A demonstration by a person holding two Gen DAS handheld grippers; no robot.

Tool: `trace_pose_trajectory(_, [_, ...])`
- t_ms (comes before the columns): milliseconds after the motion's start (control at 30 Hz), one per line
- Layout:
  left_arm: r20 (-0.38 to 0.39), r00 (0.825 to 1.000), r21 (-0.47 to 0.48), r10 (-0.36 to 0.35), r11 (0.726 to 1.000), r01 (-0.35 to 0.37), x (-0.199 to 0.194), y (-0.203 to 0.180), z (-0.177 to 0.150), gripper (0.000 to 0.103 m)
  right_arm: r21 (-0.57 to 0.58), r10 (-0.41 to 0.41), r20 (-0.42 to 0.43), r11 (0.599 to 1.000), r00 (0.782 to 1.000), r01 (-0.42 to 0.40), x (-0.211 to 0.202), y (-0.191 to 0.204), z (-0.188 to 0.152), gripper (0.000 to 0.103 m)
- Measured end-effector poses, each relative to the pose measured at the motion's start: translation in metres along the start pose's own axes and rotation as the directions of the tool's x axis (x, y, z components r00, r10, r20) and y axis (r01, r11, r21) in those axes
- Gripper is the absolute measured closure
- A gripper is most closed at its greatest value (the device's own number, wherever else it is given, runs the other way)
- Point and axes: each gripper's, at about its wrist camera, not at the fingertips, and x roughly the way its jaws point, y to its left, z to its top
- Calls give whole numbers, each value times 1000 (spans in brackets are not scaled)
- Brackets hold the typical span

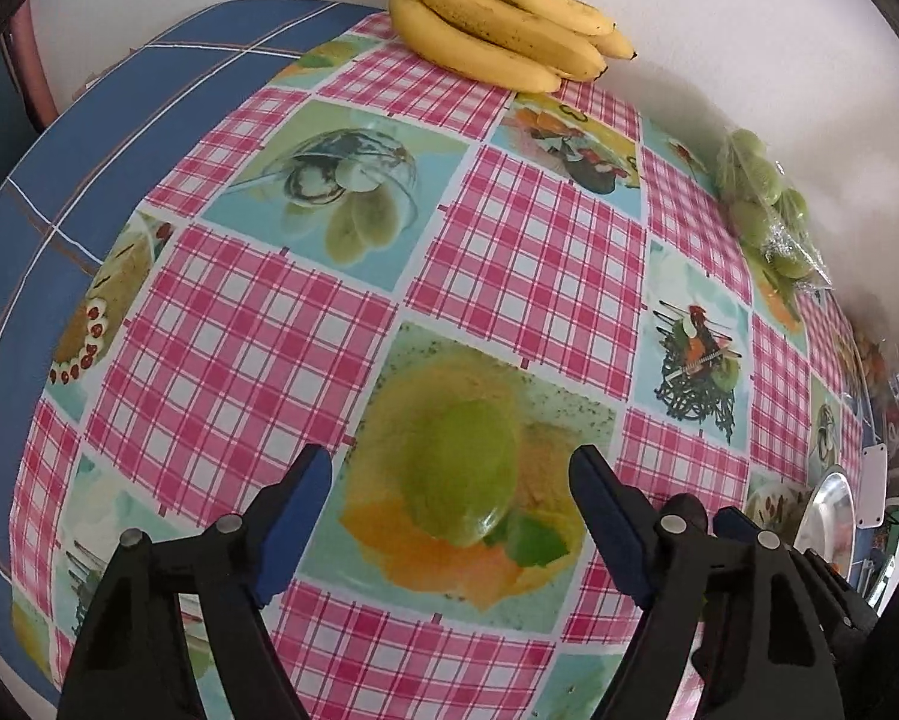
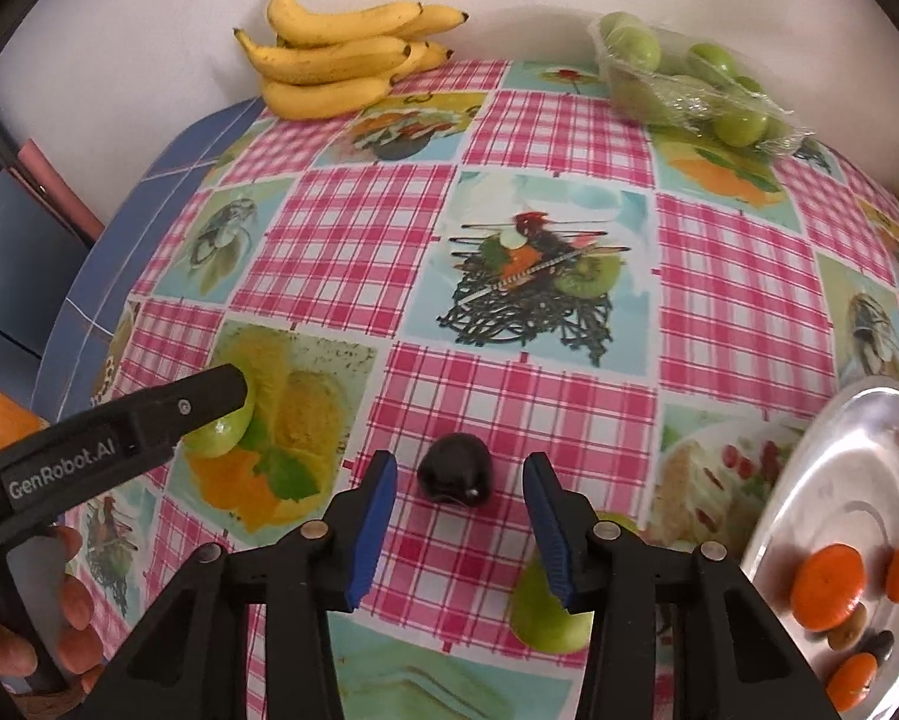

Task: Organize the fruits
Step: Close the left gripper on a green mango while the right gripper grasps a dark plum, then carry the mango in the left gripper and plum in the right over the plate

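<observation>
On the counter (image 2: 569,120), covered in a pink-checked cloth printed with food pictures, each gripper straddles one loose fruit, apparently to carry it to the round steel plate (image 2: 809,468) at the right, where small orange mandarins (image 2: 827,585) already sit. The left gripper (image 1: 449,516) has wide jaws around a small round green fruit (image 1: 461,474), pads apart from it. The right gripper (image 2: 458,531) has narrower jaws beside a small dark plum-like fruit (image 2: 455,477), also untouched. A larger green fruit (image 2: 548,618) hides partly behind the right jaw. Yellow bananas (image 2: 335,60) and a wrapped tray of green fruits (image 2: 689,87) rest far back; the plate's near edge is cut off.
</observation>
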Motion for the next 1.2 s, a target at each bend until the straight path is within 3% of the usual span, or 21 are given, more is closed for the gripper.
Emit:
trace_pose_trajectory(167, [-17, 1000, 5, -13, 1000, 13, 6, 0, 0, 29, -4, -10, -13, 1000, 1000, 10, 11, 3, 0, 57])
trace_pose_trajectory(300, [-27, 999, 5, -24, 1000, 24, 8, -1, 0, 39, -13, -19, -16, 1000, 1000, 19, 15, 5, 1, 66])
trace_pose_trajectory(433, [-32, 999, -1, -34, 999, 34, 9, -1, 0, 59, -25, -34, -6, 999, 999, 34, 14, 8, 1, 72])
trace_pose_trajectory(633, [-24, 999, -7, -41, 999, 41, 5, 0, -1, 61, -29, -25, 3, 999, 1000, 25, 8, 8, 1, 72])
trace_pose_trajectory(1000, [83, 993, 32, -81, 996, 79, -44, -15, 1, 61, -29, -18, 101, 999, 995, 21, -38, 13, 8, 72])
trace_pose_trajectory(1200, [107, 991, 43, -82, 996, 78, -56, -23, -1, 61, -24, -12, 104, 1000, 995, 14, -48, 9, 3, 72])
